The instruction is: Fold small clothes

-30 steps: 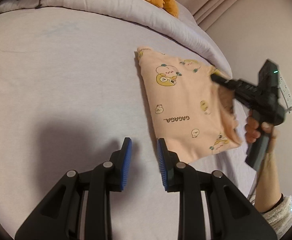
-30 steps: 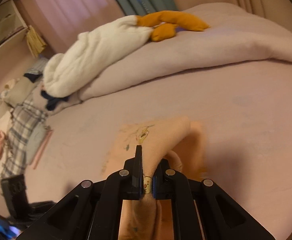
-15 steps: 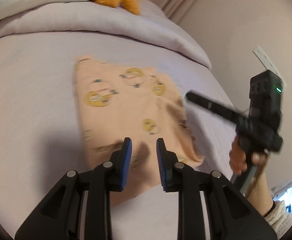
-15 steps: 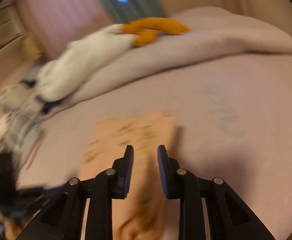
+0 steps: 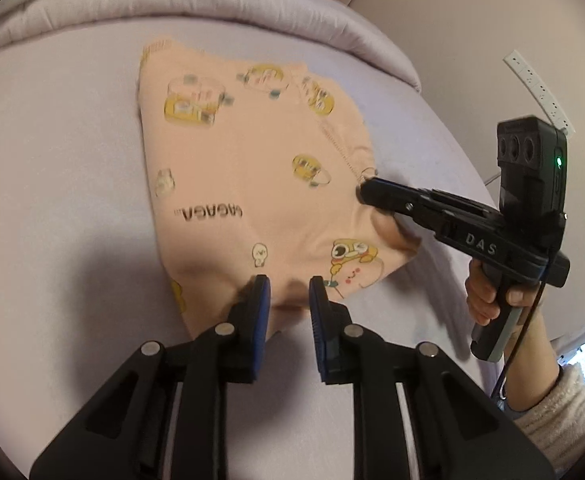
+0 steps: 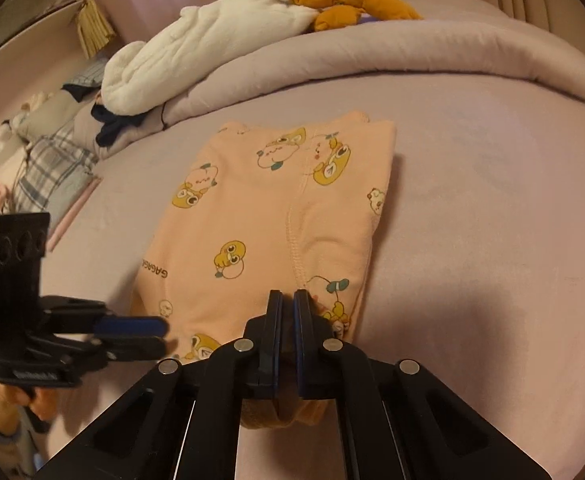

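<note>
A small peach garment [image 5: 252, 184] with yellow cartoon prints and "GAGAGA" lettering lies folded flat on the lilac bed sheet [image 5: 60, 200]. It also shows in the right wrist view [image 6: 276, 216]. My left gripper [image 5: 289, 290] is open, its blue pads straddling the garment's near edge. My right gripper [image 6: 287, 300] is shut on the garment's near hem; in the left wrist view its tip [image 5: 372, 192] sits at the garment's right edge.
A rolled lilac duvet [image 6: 392, 48] runs along the far side, with a white and orange plush [image 6: 228, 36] on it. Plaid and dark clothes [image 6: 52, 152] are piled at the far left. A wall with a power strip [image 5: 540, 88] stands on the right.
The right gripper let go of the lifted fold, dropped to the garment's near hem and shut on it. The left gripper moved in from bare sheet to the garment's edge, staying open.
</note>
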Demonstrator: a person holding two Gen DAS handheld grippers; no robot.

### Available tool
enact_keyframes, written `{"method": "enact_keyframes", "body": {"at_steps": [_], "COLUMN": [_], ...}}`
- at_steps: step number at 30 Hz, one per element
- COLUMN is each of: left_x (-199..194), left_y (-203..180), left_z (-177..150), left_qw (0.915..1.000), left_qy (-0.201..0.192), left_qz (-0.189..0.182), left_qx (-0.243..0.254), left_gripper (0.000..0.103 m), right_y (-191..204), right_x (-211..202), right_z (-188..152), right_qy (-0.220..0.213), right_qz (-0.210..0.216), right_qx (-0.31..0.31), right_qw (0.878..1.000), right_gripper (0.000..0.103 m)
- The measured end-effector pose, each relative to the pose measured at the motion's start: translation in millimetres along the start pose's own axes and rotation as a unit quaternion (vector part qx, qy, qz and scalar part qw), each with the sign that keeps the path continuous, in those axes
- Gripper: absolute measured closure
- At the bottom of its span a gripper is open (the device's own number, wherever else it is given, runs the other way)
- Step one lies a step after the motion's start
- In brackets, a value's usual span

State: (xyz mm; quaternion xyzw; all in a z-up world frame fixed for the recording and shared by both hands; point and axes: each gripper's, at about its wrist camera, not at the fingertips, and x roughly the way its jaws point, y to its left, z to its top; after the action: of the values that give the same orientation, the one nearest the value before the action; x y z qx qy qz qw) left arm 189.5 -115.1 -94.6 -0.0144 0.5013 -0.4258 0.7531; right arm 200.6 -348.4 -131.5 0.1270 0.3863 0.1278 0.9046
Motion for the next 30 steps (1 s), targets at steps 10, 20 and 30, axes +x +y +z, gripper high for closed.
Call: {"method": "enact_keyframes", "body": {"at_steps": [10, 20, 30], "left_x": [7.0, 67.6, 5.9], "left_y": [11.2, 46.0, 58.5], "left_z": [80.9, 117.4, 86.1], "left_qw": [0.9945, 0.9859, 0.9840], "left_qy": [-0.087, -0.066, -0.106], "left_qz": [0.039, 0.108, 0.064], "left_qx": [-0.042, -0.109, -0.128], "left_gripper": [0.084, 0.088, 0.047], "right_y": [22.1, 4.2, -13.3], "right_x": [-18.4, 14.3, -21.9], "right_z": [-16.4, -29.2, -30.0], "right_qy": [-0.034, 0.009, -0.030], "right_qz": [0.076, 0.073, 0.125], "right_qx": [-0.023, 0.007, 0.058], "right_qw": [0.996, 0.997, 0.990], "right_gripper": [0.101, 0.101, 0.056]}}
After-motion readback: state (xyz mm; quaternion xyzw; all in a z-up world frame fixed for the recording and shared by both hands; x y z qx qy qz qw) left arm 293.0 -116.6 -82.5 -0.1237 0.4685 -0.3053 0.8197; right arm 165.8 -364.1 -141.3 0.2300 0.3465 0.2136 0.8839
